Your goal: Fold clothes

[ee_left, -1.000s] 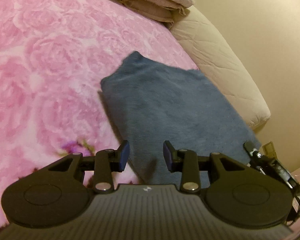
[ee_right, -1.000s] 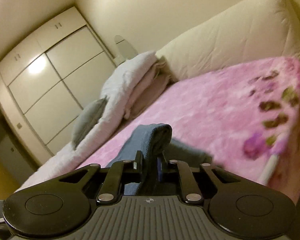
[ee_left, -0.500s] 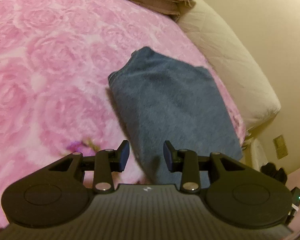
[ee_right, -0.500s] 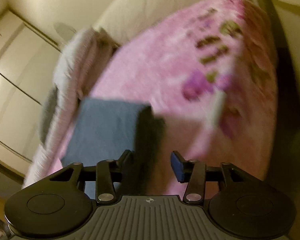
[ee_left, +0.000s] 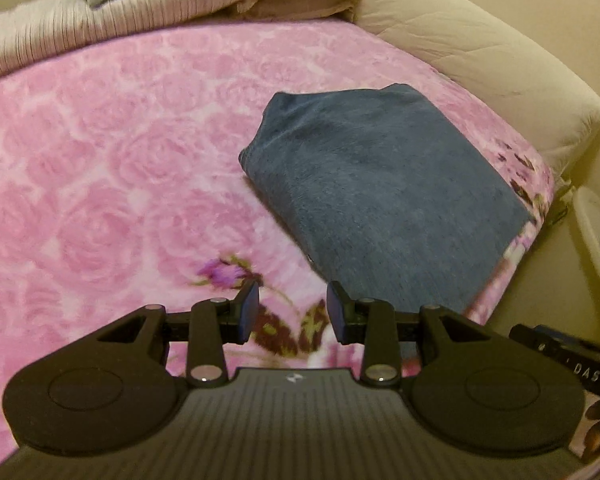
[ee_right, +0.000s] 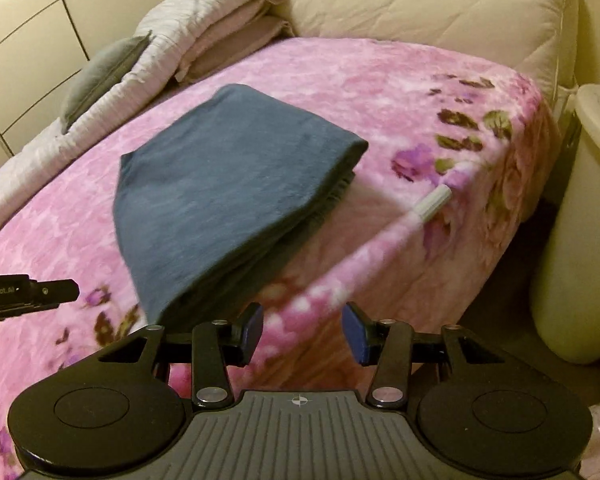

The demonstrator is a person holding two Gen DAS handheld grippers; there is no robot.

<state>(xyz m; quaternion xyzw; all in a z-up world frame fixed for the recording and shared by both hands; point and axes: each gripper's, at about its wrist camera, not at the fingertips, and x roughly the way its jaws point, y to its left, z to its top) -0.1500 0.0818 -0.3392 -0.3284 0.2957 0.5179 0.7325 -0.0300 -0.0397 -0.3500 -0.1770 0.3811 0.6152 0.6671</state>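
- The blue garment (ee_right: 228, 184) sits folded into a thick rectangle on the pink rose blanket (ee_left: 100, 184), close to the bed's corner, with its stacked layer edges facing the right wrist camera.
- The left gripper (ee_left: 292, 312) hangs clear of it with jaws apart and nothing but blanket between them. The right gripper (ee_right: 303, 334) is the same deal: jaws spread wide, nothing in them, the fold just ahead and to its left.
- What could go wrong: the bundle lies pretty near the edge of the bed, so a bump from either gripper could probably push it toward the drop. The plush blanket looks soft and lumpy, so the stack might slump or slide open.
- The layers on the right-camera side look a bit uneven, and a careless pinch there would likely grab only the top ply and undo the fold.
- A white-capped pen-like stick (ee_right: 432, 202) lies near the corner. It's blurry, so hard to say what it really is.
- Hard to see: the underside of the fold, plus whether more clothes are waiting anywhere. The pile of bedding (ee_right: 220, 28) at the far end is folded too, but it's not clear it belongs to the job.
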